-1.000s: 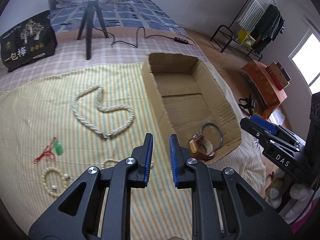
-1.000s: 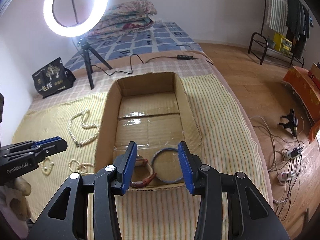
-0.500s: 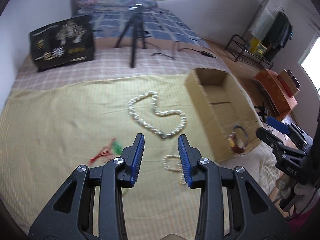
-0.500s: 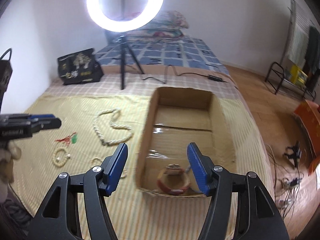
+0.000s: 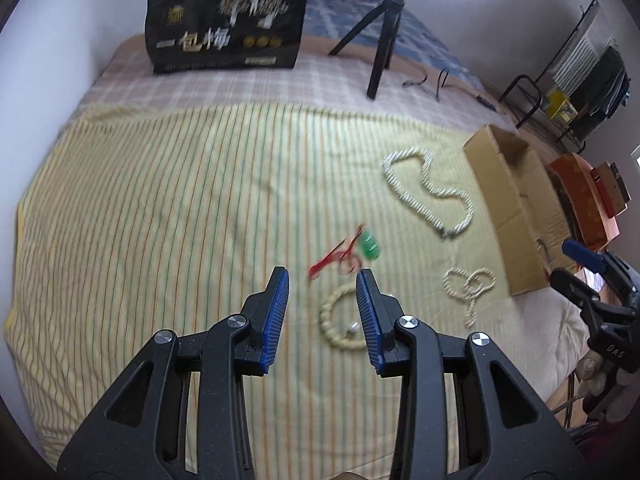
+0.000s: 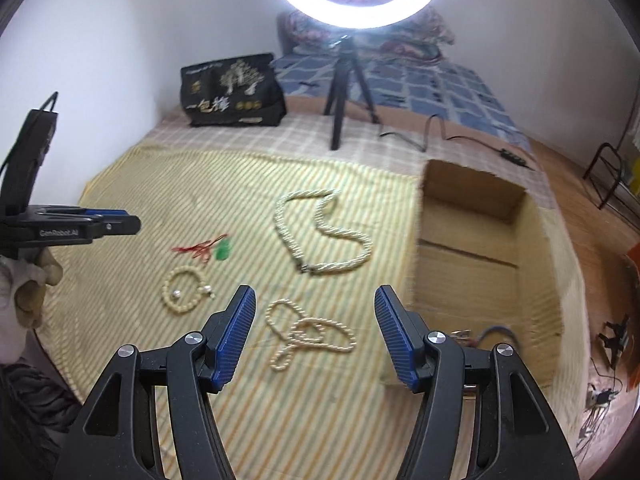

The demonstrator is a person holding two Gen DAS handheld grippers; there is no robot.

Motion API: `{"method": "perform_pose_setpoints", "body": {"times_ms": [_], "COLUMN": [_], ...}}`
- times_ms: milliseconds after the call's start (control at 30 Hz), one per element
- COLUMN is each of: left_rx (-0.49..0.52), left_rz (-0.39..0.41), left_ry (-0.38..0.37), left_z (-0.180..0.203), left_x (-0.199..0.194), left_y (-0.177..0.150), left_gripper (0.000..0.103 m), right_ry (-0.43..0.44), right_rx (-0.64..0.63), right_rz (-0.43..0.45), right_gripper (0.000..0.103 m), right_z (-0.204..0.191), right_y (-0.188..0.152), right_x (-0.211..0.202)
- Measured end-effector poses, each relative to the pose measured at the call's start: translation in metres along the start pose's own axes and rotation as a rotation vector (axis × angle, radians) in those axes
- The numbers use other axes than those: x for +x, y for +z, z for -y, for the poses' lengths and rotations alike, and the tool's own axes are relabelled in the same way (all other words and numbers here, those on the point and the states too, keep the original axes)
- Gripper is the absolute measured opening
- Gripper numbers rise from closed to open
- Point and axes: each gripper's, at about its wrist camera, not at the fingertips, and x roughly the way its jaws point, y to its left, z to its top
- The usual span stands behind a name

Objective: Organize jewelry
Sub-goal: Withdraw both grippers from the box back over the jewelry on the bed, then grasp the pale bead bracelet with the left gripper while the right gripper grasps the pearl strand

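Observation:
My left gripper (image 5: 323, 280) is open and empty, hovering over the yellow striped cloth. A cream bead bracelet (image 5: 340, 324) lies just below, between its fingers, with a red cord and green pendant (image 5: 352, 254) just ahead. My right gripper (image 6: 316, 294) is open wide above a small tangled pearl strand (image 6: 308, 332). A large twisted pearl necklace (image 6: 320, 236) lies further back. The cardboard box (image 6: 480, 248) stands to the right, with a blue bangle (image 6: 496, 334) partly visible in its near end. The left gripper (image 6: 100, 222) shows at the far left of the right wrist view.
A black printed bag (image 5: 226, 28) and a ring-light tripod (image 6: 344, 92) with its cable (image 6: 432, 132) stand at the back of the bed. The bed's edge drops to the wooden floor (image 6: 580, 184) on the right, where a clothes rack (image 5: 576, 80) and an orange box (image 5: 584, 196) sit.
Both grippers swung left, away from the box and over the jewelry on the cloth. The jaws of both have widened.

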Motion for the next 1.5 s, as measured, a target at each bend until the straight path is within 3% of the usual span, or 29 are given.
{"method": "perform_pose_setpoints", "body": {"times_ms": [233, 367, 400, 467, 533, 1067, 1333, 1500], "left_rx": [-0.013, -0.017, -0.016, -0.014, -0.015, -0.006, 0.014, 0.025], "left_rz": [-0.083, -0.117, -0.125, -0.144, -0.157, -0.194, -0.192, -0.179], "left_ry": [-0.025, -0.036, -0.036, -0.035, -0.037, -0.026, -0.002, 0.024], "left_z": [-0.005, -0.003, -0.003, -0.002, -0.003, 0.001, 0.004, 0.005], "left_x": [0.023, 0.037, 0.041, 0.048, 0.053, 0.074, 0.08, 0.081], "left_y": [-0.01, -0.01, -0.01, -0.011, -0.011, -0.011, -0.012, -0.013], "left_gripper": [0.035, 0.035, 0.032, 0.027, 0.027, 0.024, 0.022, 0.01], "right_ry": [0.094, 0.094, 0.097, 0.108, 0.125, 0.126, 0.1, 0.086], "right_rx": [0.012, -0.039, -0.057, -0.082, -0.103, -0.151, -0.196, -0.206], "right_rz": [-0.104, -0.141, -0.151, -0.176, -0.207, -0.289, -0.314, -0.309], "right_gripper": [0.061, 0.06, 0.058, 0.039, 0.036, 0.023, 0.022, 0.01], "right_z": [-0.005, -0.012, -0.015, -0.019, -0.022, -0.03, -0.04, -0.041], "right_y": [-0.004, -0.009, -0.011, -0.013, -0.016, -0.022, -0.024, -0.024], "right_x": [0.026, 0.039, 0.043, 0.05, 0.058, 0.094, 0.109, 0.11]}}
